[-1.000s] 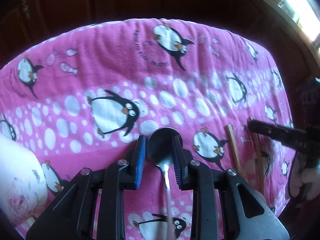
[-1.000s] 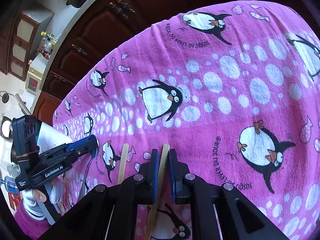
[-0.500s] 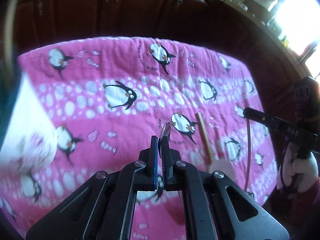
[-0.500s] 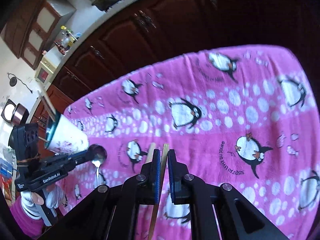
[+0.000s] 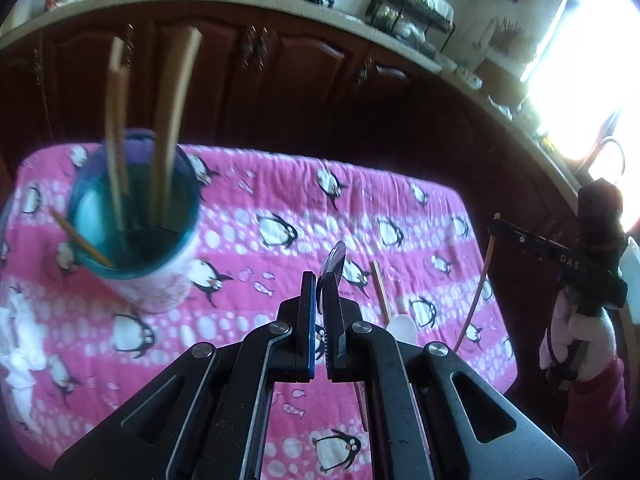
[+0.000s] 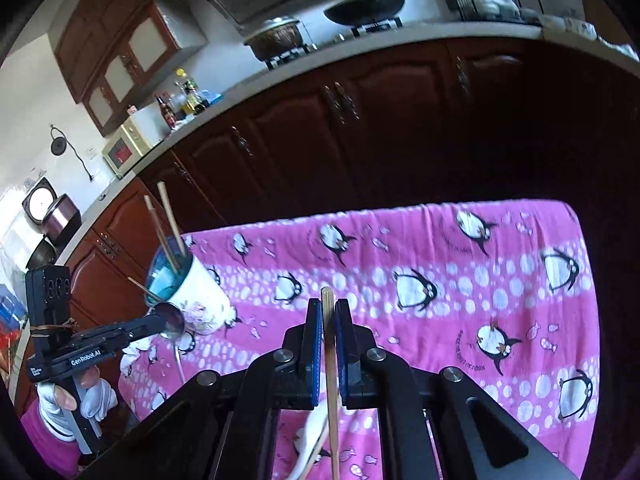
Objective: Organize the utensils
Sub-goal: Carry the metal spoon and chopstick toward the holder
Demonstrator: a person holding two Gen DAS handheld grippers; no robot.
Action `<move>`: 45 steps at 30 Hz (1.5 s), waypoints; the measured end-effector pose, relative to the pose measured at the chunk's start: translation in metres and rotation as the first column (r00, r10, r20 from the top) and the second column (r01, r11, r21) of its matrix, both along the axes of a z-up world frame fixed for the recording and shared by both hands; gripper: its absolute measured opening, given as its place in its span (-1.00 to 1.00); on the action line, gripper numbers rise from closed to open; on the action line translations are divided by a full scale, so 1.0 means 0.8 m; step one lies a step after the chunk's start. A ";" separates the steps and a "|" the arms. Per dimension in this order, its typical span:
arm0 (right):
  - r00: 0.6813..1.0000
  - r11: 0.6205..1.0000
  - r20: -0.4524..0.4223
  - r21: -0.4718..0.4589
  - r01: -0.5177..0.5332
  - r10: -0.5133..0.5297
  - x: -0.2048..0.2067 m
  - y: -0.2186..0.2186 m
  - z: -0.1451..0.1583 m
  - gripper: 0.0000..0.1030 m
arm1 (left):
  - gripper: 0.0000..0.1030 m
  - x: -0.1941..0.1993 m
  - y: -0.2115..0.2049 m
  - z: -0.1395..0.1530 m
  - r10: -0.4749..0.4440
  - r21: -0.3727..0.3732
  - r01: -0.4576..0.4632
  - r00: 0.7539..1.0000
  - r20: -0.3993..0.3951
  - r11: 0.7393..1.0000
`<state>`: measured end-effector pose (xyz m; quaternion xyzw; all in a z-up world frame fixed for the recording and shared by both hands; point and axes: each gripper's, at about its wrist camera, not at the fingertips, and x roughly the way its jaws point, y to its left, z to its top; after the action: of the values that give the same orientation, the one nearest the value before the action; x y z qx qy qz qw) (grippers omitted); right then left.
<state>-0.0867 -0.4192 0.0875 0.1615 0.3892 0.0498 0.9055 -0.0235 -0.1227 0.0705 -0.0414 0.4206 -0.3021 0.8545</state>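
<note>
My left gripper (image 5: 319, 280) is shut on a metal spoon (image 5: 335, 258), held edge-on above the pink penguin cloth (image 5: 280, 200). In the right wrist view the spoon (image 6: 171, 322) hangs beside the cup (image 6: 188, 288). The white cup with a blue inside (image 5: 132, 216) stands at the left and holds several wooden chopsticks (image 5: 168, 120). My right gripper (image 6: 328, 308) is shut on a wooden chopstick (image 6: 330, 360), lifted above the cloth. Another chopstick (image 5: 381, 290) and a white spoon (image 5: 402, 326) lie on the cloth.
Dark wooden cabinets (image 6: 360, 128) run behind the table under a counter with pots (image 6: 280, 36). A crumpled white tissue (image 5: 16, 344) lies at the cloth's left edge. The cloth's far edge (image 6: 400, 210) drops off toward the cabinets.
Both grippers have risen well above the cloth with their utensils. The left gripper closed on the spoon and turned it edge-on; the cup with chopsticks has come into view.
</note>
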 end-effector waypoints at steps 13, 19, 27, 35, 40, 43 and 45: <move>0.989 0.995 0.126 -0.080 -0.066 0.076 0.012 0.059 0.089 -0.89 | -0.97 -0.013 0.061 0.061 0.090 -0.016 -0.088 0.989 0.115 0.996; 0.981 0.990 0.155 -0.096 -0.105 0.119 0.026 0.089 0.112 -0.90 | -0.97 -0.012 0.084 0.075 0.131 -0.028 -0.128 0.982 0.137 0.991; 0.986 0.989 0.097 -0.077 -0.128 0.136 0.052 0.104 0.088 -0.89 | -0.97 -0.010 0.108 0.082 0.167 -0.047 -0.162 0.976 0.140 0.986; 0.986 1.000 -0.168 0.004 -0.001 0.001 0.126 0.059 -0.067 -0.29 | -0.97 -0.002 0.114 0.081 0.182 -0.038 -0.178 0.974 0.134 0.983; 0.963 0.997 -0.263 0.032 0.066 -0.055 0.178 0.032 -0.131 -0.29 | -0.97 0.014 0.127 0.084 0.212 -0.036 -0.209 0.969 0.127 0.977; 0.948 0.995 -0.310 0.037 0.090 -0.074 0.205 0.019 -0.160 -0.46 | -0.97 0.024 0.134 0.089 0.233 -0.042 -0.229 0.964 0.132 0.973; 0.938 0.996 -0.338 0.030 0.089 -0.073 0.221 0.012 -0.176 -0.81 | -0.97 0.030 0.139 0.090 0.245 -0.049 -0.240 0.961 0.130 0.969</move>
<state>0.0900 -0.4097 -0.0533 0.2037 0.5297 -0.0070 0.8233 0.0009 -0.0116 0.1428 -0.0862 0.3484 -0.2042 0.9108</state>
